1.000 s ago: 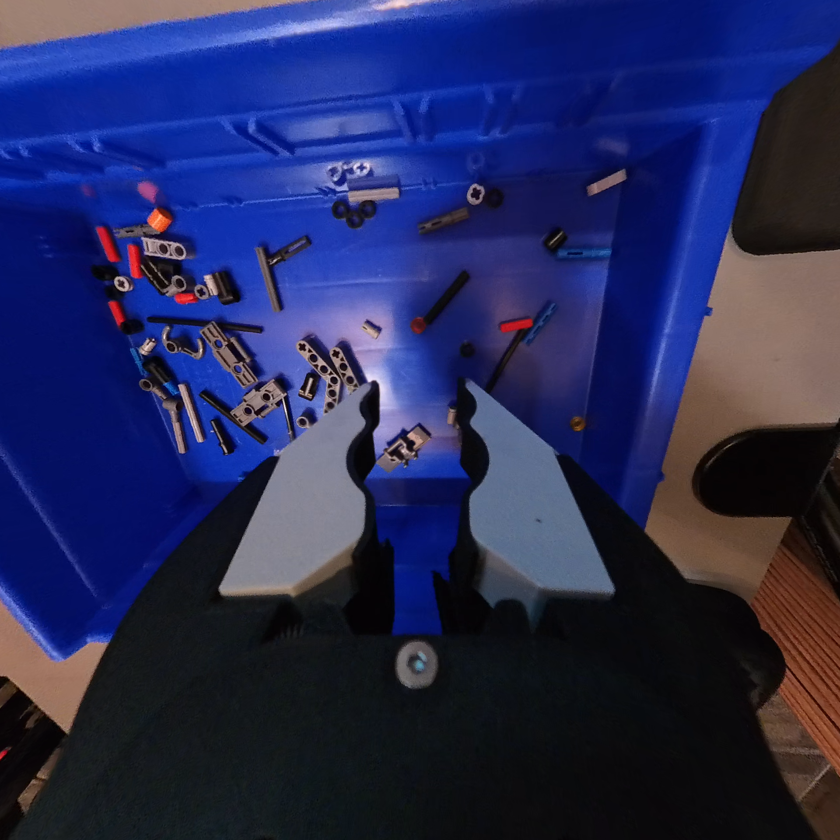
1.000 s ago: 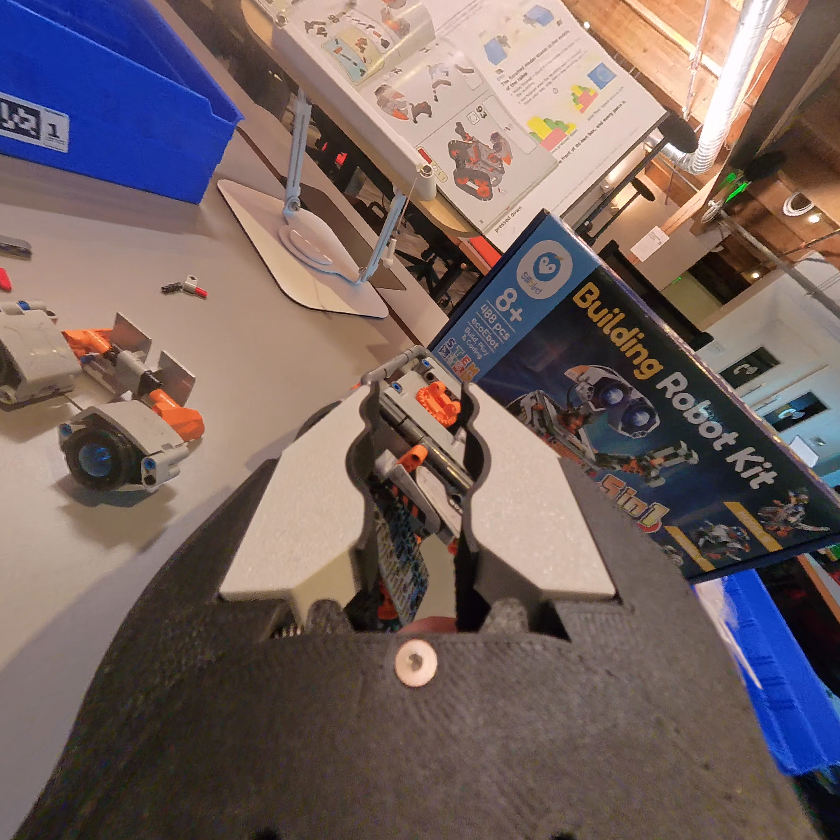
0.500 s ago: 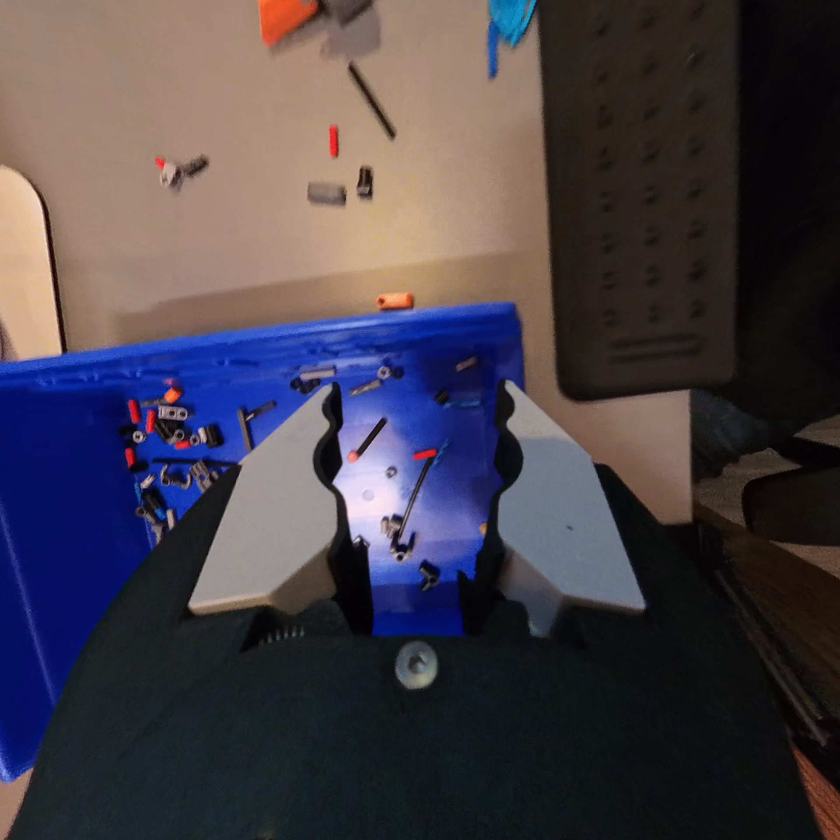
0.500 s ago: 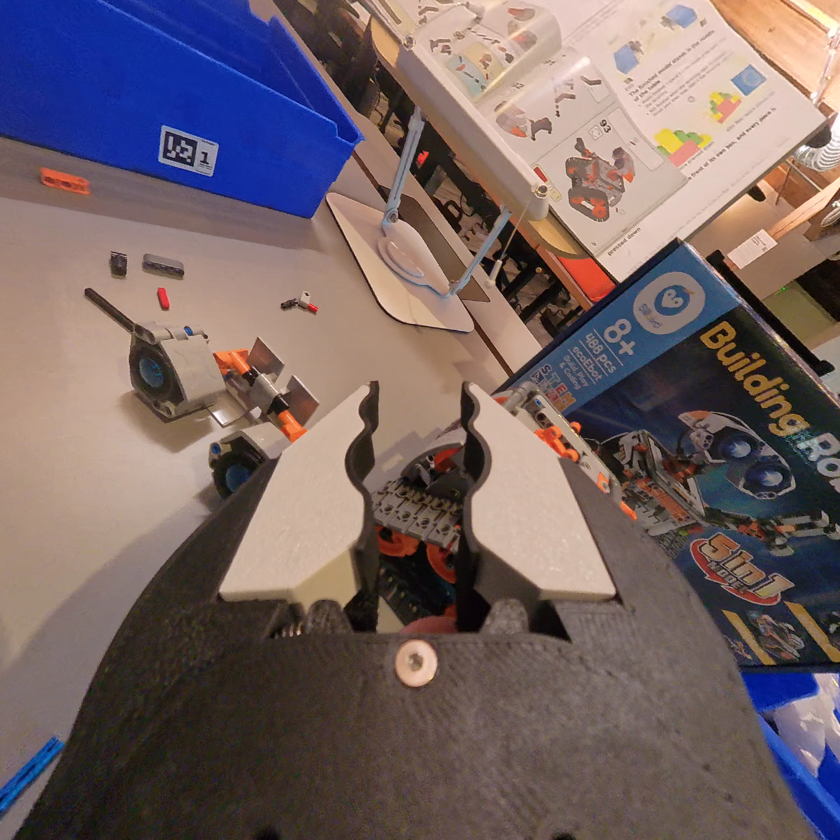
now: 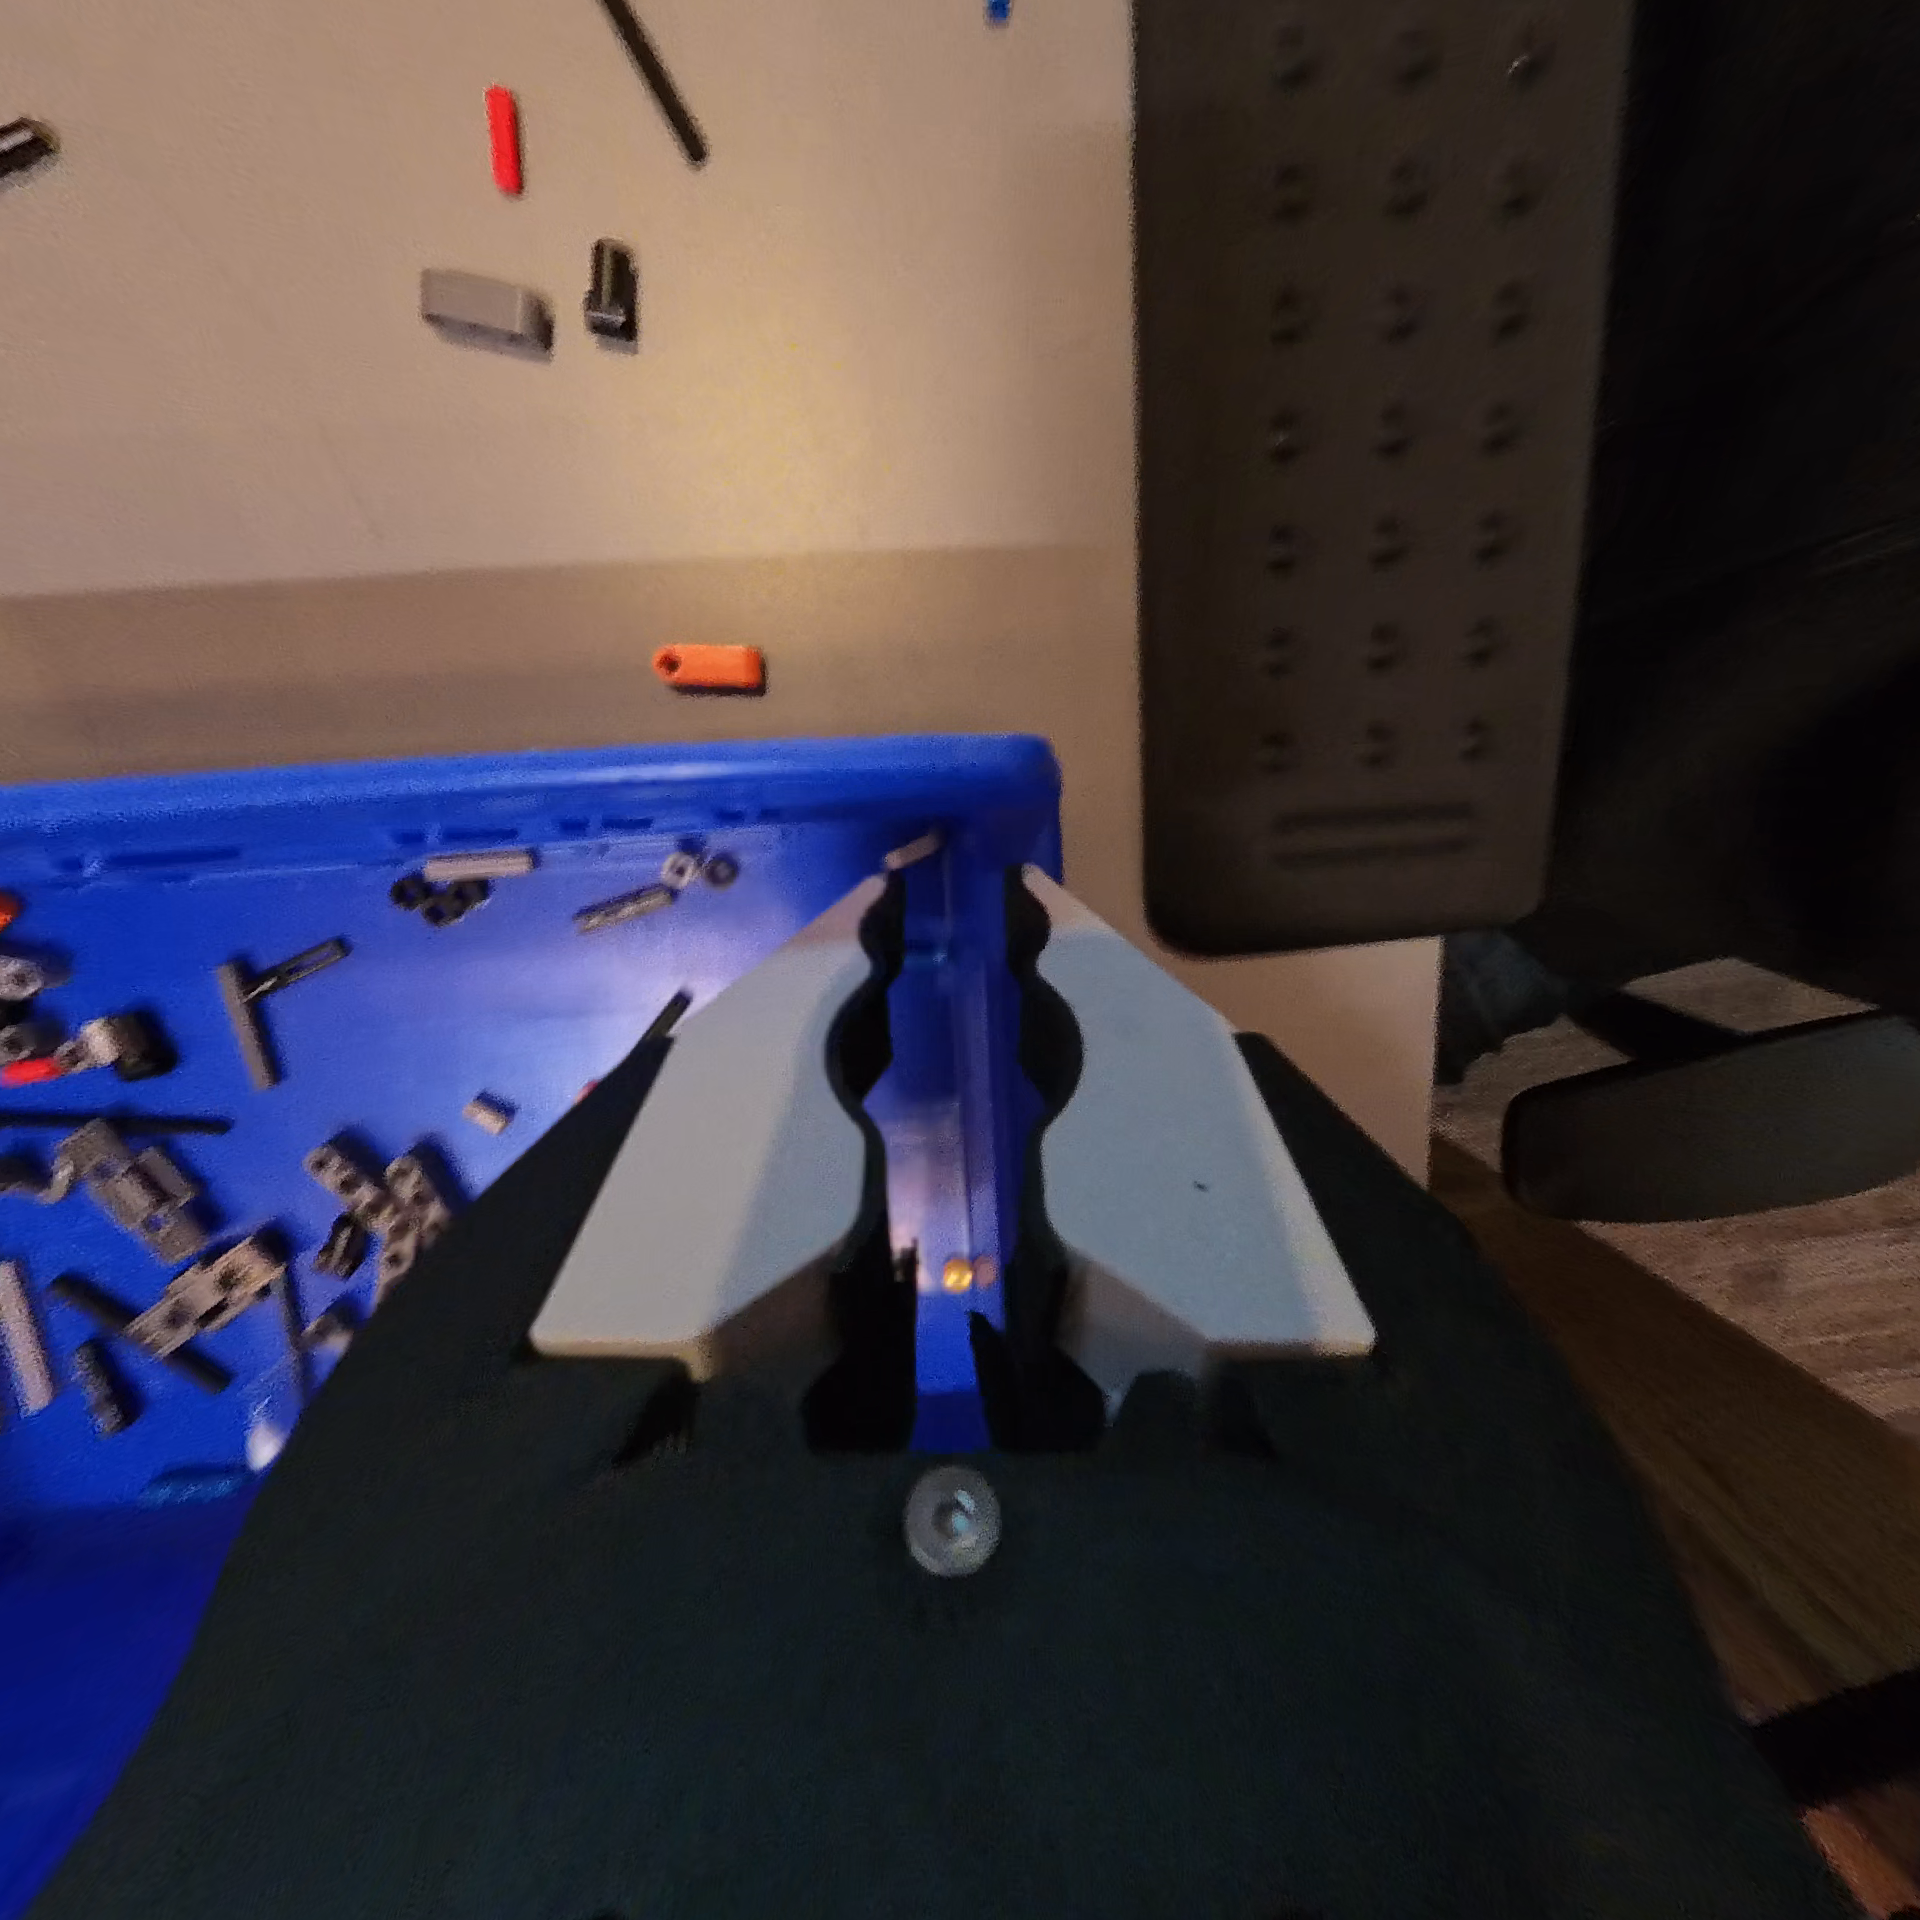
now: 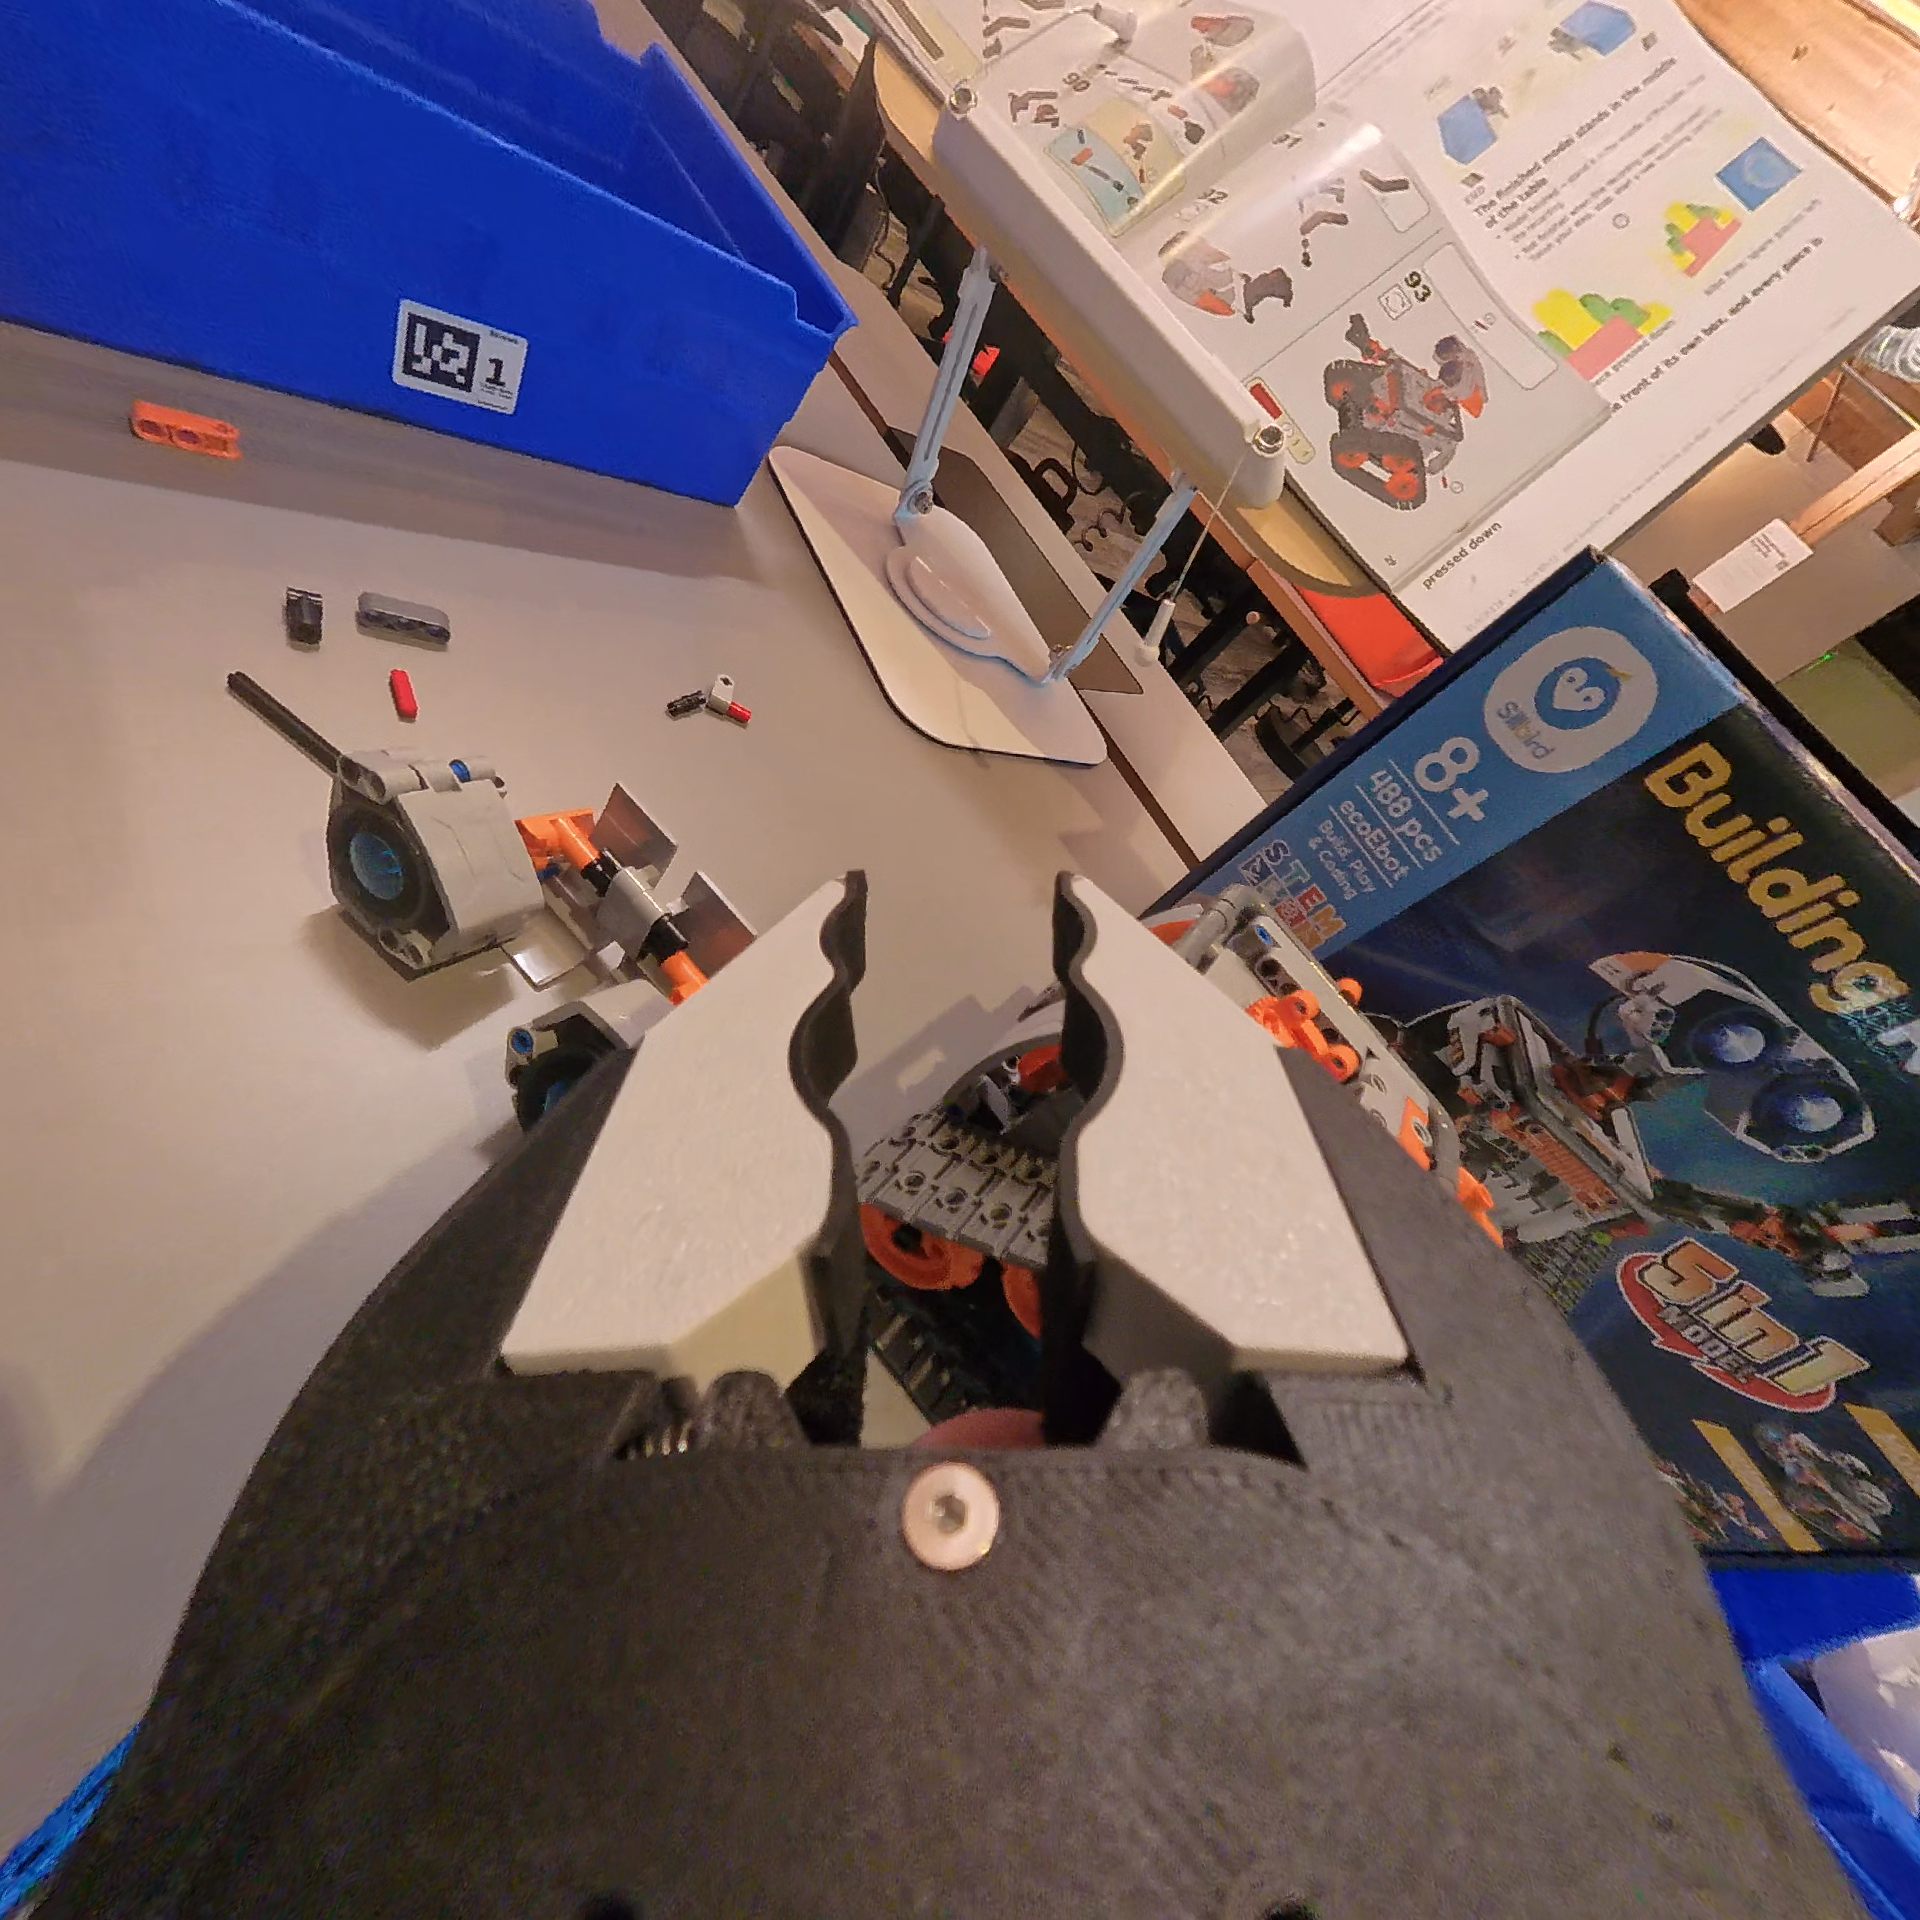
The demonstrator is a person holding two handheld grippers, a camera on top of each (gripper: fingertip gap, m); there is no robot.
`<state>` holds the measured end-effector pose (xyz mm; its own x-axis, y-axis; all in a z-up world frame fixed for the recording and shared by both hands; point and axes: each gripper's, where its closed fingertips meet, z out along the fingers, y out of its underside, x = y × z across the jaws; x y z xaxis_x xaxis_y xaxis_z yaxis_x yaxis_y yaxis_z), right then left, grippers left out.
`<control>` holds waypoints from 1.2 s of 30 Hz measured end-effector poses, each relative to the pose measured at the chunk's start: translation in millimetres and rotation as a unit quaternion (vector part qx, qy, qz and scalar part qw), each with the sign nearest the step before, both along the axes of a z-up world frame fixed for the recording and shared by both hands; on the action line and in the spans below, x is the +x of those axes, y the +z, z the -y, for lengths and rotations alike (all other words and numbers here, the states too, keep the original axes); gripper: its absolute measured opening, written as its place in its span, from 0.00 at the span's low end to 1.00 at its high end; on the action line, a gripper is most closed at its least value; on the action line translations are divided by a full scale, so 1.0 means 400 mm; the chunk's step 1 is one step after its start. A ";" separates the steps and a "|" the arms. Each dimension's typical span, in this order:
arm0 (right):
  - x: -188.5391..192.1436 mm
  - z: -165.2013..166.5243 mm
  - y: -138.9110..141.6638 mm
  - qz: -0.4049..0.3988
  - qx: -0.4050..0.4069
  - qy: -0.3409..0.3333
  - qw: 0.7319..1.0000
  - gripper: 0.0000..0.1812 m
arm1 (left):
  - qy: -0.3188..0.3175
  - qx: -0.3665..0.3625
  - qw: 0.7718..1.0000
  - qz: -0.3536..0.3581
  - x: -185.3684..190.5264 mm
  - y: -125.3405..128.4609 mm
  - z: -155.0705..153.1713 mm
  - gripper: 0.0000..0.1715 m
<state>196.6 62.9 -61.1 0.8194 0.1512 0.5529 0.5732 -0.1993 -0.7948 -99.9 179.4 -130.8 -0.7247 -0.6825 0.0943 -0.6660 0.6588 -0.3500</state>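
Left wrist view: the left gripper (image 5: 943,894) hangs above the right-hand corner of a blue bin (image 5: 520,774), fingers a narrow gap apart and empty; loose grey, black and red building pieces (image 5: 187,1226) litter the bin floor, and an orange piece (image 5: 710,666) lies on the surface (image 5: 312,468) just beyond the rim. A dark chair back (image 5: 1371,468) stands at right. Right wrist view: the right gripper (image 6: 961,904) is moderately open and holds nothing; below its fingers rests a tracked model (image 6: 956,1184) with orange wheels, beside a printed kit box (image 6: 1621,987). A grey-and-orange wheeled subassembly (image 6: 436,862) lies apart at left, unjoined.
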 end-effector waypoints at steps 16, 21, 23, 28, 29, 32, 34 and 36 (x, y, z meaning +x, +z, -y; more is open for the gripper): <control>0.004 -0.001 -0.009 -0.007 -0.005 0.003 1.000 0.19 | 0.165 0.079 0.973 0.138 0.082 0.212 -0.370 0.23; 0.007 -0.002 -0.013 -0.009 -0.008 0.001 1.000 0.19 | 0.126 0.102 0.985 0.060 0.073 0.085 -0.397 0.21; 0.009 -0.003 -0.016 -0.009 -0.010 0.000 1.000 0.19 | 0.092 0.143 0.985 0.010 0.058 0.012 -0.396 0.21; 0.012 -0.001 -0.021 -0.008 -0.014 -0.001 1.000 0.19 | 0.055 0.173 0.983 -0.039 0.055 -0.082 -0.385 0.20; 0.013 -0.001 -0.021 -0.009 -0.014 0.000 1.000 0.19 | 0.051 0.172 0.983 -0.049 0.050 -0.091 -0.382 0.18; 0.014 0.001 -0.022 -0.010 -0.014 0.001 1.000 0.19 | 0.046 0.182 0.980 -0.061 0.043 -0.102 -0.384 0.16; 0.013 0.001 -0.022 -0.010 -0.014 0.002 1.000 0.19 | 0.050 0.179 0.981 -0.062 0.048 -0.103 -0.384 0.15; 0.012 0.001 -0.021 -0.009 -0.015 0.004 1.000 0.19 | 0.044 0.184 0.980 -0.063 0.051 -0.104 -0.386 0.14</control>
<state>201.2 62.4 -69.7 0.8281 0.1735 0.5330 0.5601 -0.2189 -0.7990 -79.6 333.7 -172.6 -0.6597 -0.7467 -0.0855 -0.7487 0.6628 -0.0109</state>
